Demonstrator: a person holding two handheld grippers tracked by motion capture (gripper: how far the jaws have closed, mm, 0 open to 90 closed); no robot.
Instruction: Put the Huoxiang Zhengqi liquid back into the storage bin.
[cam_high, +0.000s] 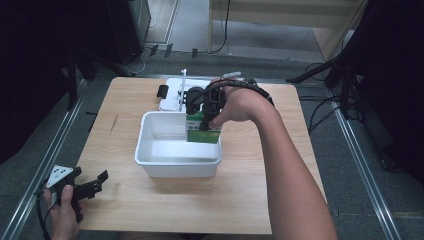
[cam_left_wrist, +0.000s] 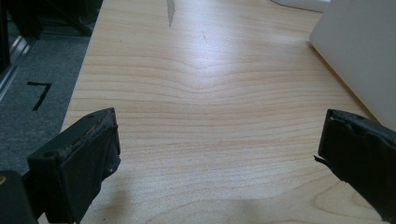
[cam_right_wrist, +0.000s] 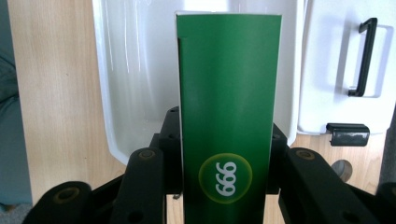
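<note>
nearest the lens, the left gripper (cam_high: 92, 187) is parked at the table's (cam_high: 250, 200) near left corner, jaws spread wide with nothing between them. further right, the green box (cam_high: 202, 131) is clamped in the right gripper (cam_high: 209, 121) and hung over the white bin's (cam_high: 150, 150) right end, partly inside. looks like the pickup is done; lowering and letting go are left.

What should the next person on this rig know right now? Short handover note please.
Right gripper: shut on the green box, holding it at the far right of the white bin.
Left gripper: open, empty, at the near left corner of the table.
Done: box picked up and brought to the bin.
Left: probably lower it in and release. Whether it touches the bin floor is unclear.
</note>
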